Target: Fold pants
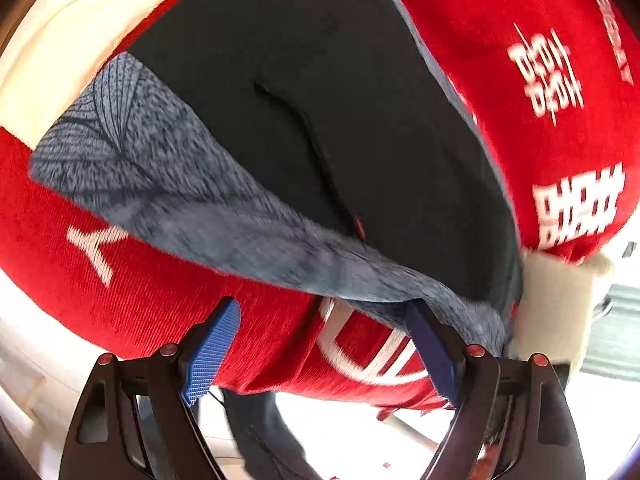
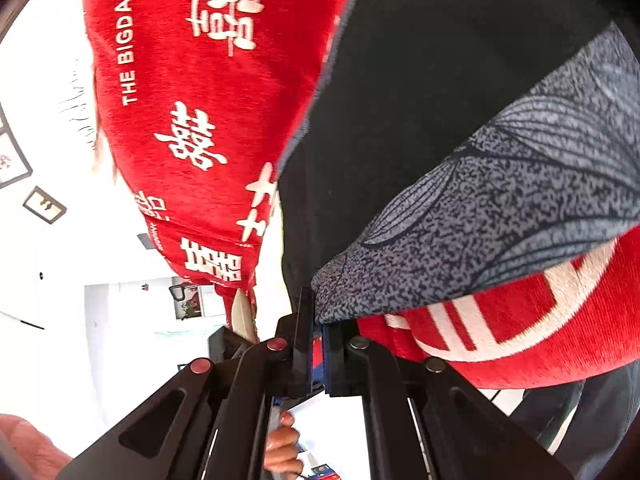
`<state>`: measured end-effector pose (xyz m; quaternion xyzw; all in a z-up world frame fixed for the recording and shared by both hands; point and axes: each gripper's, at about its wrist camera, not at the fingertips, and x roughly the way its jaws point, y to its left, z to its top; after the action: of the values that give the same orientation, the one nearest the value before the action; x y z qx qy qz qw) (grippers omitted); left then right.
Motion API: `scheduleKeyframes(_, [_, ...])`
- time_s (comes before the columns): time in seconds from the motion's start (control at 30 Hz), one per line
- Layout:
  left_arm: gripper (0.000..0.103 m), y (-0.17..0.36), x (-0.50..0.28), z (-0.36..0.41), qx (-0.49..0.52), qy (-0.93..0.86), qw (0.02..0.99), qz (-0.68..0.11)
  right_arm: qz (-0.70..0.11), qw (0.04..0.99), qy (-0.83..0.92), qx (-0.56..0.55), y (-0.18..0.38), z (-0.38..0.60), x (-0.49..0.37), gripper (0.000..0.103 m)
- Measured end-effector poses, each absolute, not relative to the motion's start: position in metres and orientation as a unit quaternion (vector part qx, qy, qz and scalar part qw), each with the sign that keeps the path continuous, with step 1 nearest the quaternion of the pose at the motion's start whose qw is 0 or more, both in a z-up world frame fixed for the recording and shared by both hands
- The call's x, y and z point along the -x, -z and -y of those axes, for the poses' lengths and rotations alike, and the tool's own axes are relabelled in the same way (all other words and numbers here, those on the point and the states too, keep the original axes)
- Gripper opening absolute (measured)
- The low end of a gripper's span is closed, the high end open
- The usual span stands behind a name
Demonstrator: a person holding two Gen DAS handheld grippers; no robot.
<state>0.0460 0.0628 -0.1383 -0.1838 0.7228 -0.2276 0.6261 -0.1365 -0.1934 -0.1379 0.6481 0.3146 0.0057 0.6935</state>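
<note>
The pants (image 1: 320,128) are black with a grey patterned band (image 1: 168,176) and lie on a red bedspread. My left gripper (image 1: 324,344) is open, its blue pads (image 1: 210,354) wide apart at the near edge of the band; the right pad touches the band's edge. In the right wrist view the black pants (image 2: 400,100) and the grey band (image 2: 500,208) fill the upper right. My right gripper (image 2: 318,344) is shut on the corner of the grey band.
The red bedspread (image 1: 560,120) with white characters covers the bed, also in the right wrist view (image 2: 200,100). A cream bed edge (image 1: 80,24) lies at the far left. White floor and framed pictures (image 2: 44,204) show left of the bed.
</note>
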Motion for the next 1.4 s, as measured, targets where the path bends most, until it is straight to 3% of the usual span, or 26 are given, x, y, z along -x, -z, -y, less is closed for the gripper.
scheduleKeyframes(0.3, [0.086, 0.118, -0.060, -0.072, 0.217, 0.210, 0.637, -0.709, -0.333, 0.695, -0.011, -0.637, 0.134, 0.198, 0.133, 0.004])
scheduleKeyframes(0.63, [0.085, 0.136, -0.074, -0.082, 0.210, 0.166, 0.642, -0.719, -0.348, 0.689, -0.018, -0.636, 0.148, 0.198, 0.134, 0.007])
scheduleKeyframes(0.7, [0.060, 0.131, -0.074, -0.072, 0.180, 0.180, 0.652, -0.714, -0.352, 0.686, -0.013, -0.637, 0.153, 0.200, 0.136, 0.009])
scheduleKeyframes(0.73, [0.040, 0.132, -0.073, -0.067, 0.173, 0.191, 0.647, -0.718, -0.353, 0.684, -0.011, -0.638, 0.156, 0.201, 0.138, 0.012])
scheduleKeyframes(0.8, [0.034, 0.136, -0.072, -0.066, 0.168, 0.190, 0.643, -0.722, -0.362, 0.682, 0.006, -0.636, 0.164, 0.203, 0.142, 0.040])
scheduleKeyframes(0.83, [0.024, 0.136, -0.071, -0.066, 0.160, 0.189, 0.648, -0.720, -0.362, 0.682, 0.015, -0.636, 0.166, 0.205, 0.145, 0.050])
scheduleKeyframes(0.9, [0.021, 0.135, -0.071, -0.066, 0.152, 0.193, 0.652, -0.717, -0.349, 0.683, 0.037, -0.640, 0.170, 0.212, 0.155, 0.056])
scheduleKeyframes(1.03, [0.021, 0.133, -0.074, -0.069, 0.145, 0.206, 0.654, -0.713, -0.307, 0.657, 0.062, -0.686, 0.182, 0.228, 0.176, 0.053])
scheduleKeyframes(1.07, [0.021, 0.132, -0.075, -0.067, 0.142, 0.209, 0.653, -0.713, -0.303, 0.650, 0.066, -0.694, 0.184, 0.230, 0.180, 0.039])
scheduleKeyframes(1.1, [0.021, 0.130, -0.075, -0.066, 0.137, 0.212, 0.654, -0.713, -0.299, 0.639, 0.070, -0.705, 0.189, 0.233, 0.183, 0.007])
scheduleKeyframes(1.13, [0.021, 0.127, -0.076, -0.066, 0.131, 0.217, 0.656, -0.711, -0.297, 0.629, 0.077, -0.714, 0.192, 0.234, 0.186, 0.003])
scheduleKeyframes(1.4, [0.021, 0.081, -0.091, -0.071, 0.115, 0.237, 0.675, -0.689, -0.311, 0.681, 0.070, -0.659, 0.130, 0.235, 0.181, 0.003])
